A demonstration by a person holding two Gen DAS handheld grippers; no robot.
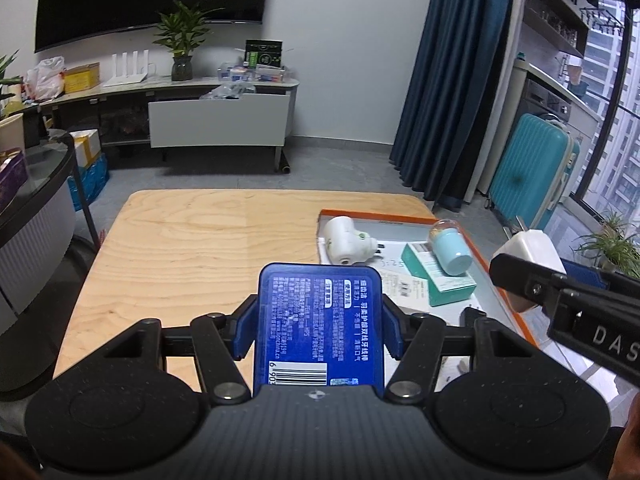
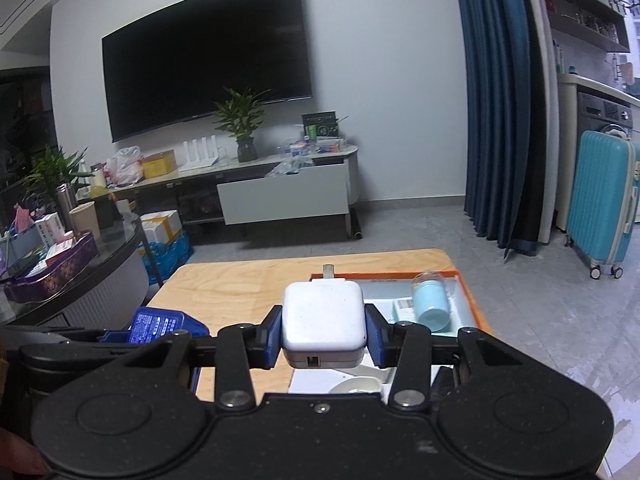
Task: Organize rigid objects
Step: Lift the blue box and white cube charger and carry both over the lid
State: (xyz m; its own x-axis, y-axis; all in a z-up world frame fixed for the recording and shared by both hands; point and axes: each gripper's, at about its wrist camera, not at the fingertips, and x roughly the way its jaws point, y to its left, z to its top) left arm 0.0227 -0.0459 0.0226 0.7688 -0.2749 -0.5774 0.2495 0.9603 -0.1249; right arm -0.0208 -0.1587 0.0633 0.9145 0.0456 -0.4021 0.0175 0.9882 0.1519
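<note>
Between my left gripper's (image 1: 320,332) blue pads I am gripping a flat blue box (image 1: 320,320), label side up, held above the near part of the wooden table (image 1: 180,248). Its label is carrying white Chinese print, a barcode starting "6 903" and a web address too blurred to read fully. My right gripper (image 2: 324,334) is clamping a white charger block (image 2: 324,320) by its two sides, port facing the camera, prongs pointing away.

Ahead and to the right of the left gripper, an orange-rimmed tray (image 1: 384,215) is sitting at the table's right end. Inside it: a white plug-in device (image 1: 346,240) at the far left corner, a teal carton (image 1: 438,280) with a light-blue capped bottle (image 1: 450,250) lying tilted across it, and printed paper underneath, text illegible. From the left view, the right gripper's arm, lettered "DAS", is crossing over the tray's right rim and is standing between me and that edge.

From the right view, the charger is hovering over the tray's near left portion; a white rounded object (image 2: 356,386) is showing just below it. The left gripper with the blue box is sitting just to the left.

Bare wood is lying open to the left of and beyond the left gripper. A dark round glass table (image 2: 100,264) with a purple tin is crowding the table's left side.
</note>
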